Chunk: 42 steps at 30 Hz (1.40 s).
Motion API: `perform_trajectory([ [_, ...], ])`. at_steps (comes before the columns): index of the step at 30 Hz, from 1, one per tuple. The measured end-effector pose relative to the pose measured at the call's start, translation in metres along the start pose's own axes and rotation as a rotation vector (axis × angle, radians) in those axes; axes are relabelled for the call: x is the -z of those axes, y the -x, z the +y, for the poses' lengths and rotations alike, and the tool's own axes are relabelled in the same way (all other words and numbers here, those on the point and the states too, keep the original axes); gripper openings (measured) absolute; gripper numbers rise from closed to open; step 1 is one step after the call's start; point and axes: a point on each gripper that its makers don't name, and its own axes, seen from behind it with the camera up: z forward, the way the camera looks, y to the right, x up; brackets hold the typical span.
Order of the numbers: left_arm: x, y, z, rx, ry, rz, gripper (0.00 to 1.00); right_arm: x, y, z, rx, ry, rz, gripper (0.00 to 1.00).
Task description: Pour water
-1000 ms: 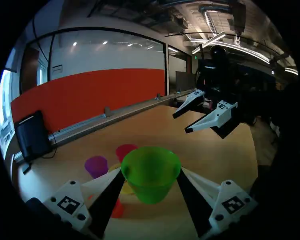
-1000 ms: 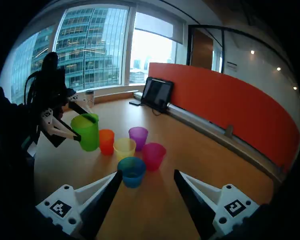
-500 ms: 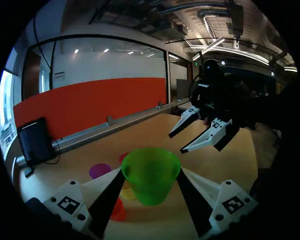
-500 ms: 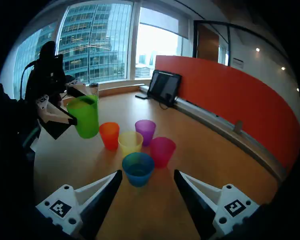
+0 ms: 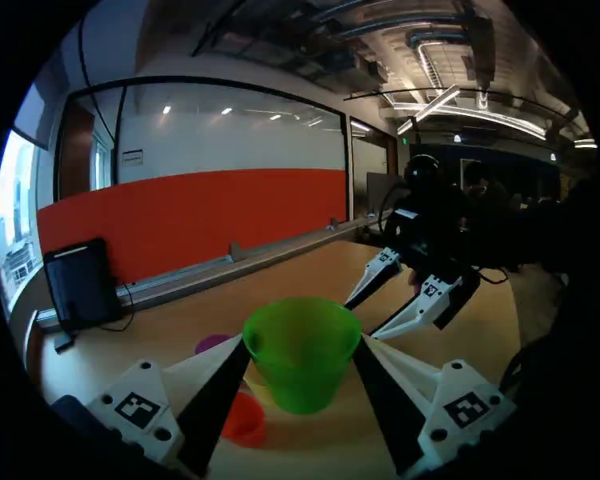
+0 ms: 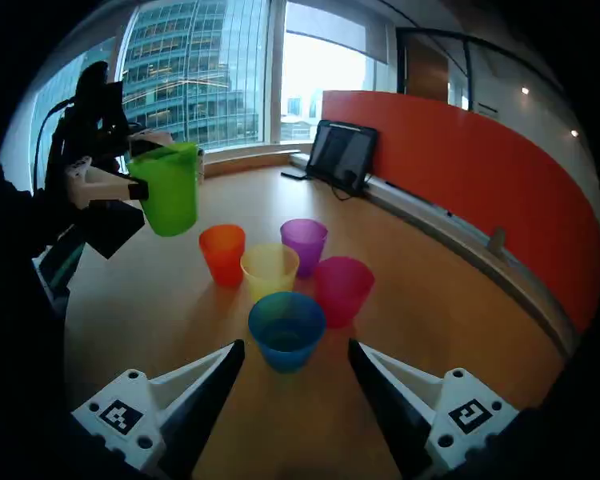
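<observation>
The desk (image 6: 460, 320) carries a cluster of five cups. The left hand-held gripper (image 5: 300, 342) pinches the green cup (image 5: 302, 364) between both fingers, roughly upright and clear of the desk. In the right gripper view it hangs up and left of the orange cup (image 6: 222, 252). The right hand-held gripper (image 6: 294, 350) is spread and empty. The blue cup (image 6: 286, 328) stands just ahead of its fingertips, with the yellow (image 6: 270, 270), pink (image 6: 342, 288) and purple (image 6: 303, 244) cups behind.
</observation>
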Motion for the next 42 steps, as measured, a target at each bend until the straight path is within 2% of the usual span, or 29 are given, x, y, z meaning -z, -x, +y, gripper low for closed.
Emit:
perform_trajectory([
  [12, 0.009, -0.014, -0.014, -0.011, -0.035, 0.031, 0.87, -0.031, 0.017, -0.005, 0.021, -0.028, -0.064, 1.0],
  [24, 0.016, -0.02, -0.022, -0.018, -0.055, 0.038, 0.88, -0.06, 0.013, -0.012, 0.024, -0.034, -0.075, 1.0],
  [32, 0.019, -0.02, -0.023, -0.03, -0.062, 0.032, 0.88, -0.07, 0.008, -0.013, -0.003, -0.029, -0.061, 1.0],
  [36, 0.02, -0.019, -0.024, -0.031, -0.067, 0.03, 0.88, -0.074, 0.008, -0.011, -0.017, -0.015, -0.055, 0.93],
  [42, 0.02, -0.018, -0.026, -0.034, -0.073, 0.026, 0.88, -0.075, 0.008, -0.012, -0.033, -0.003, -0.041, 0.91],
])
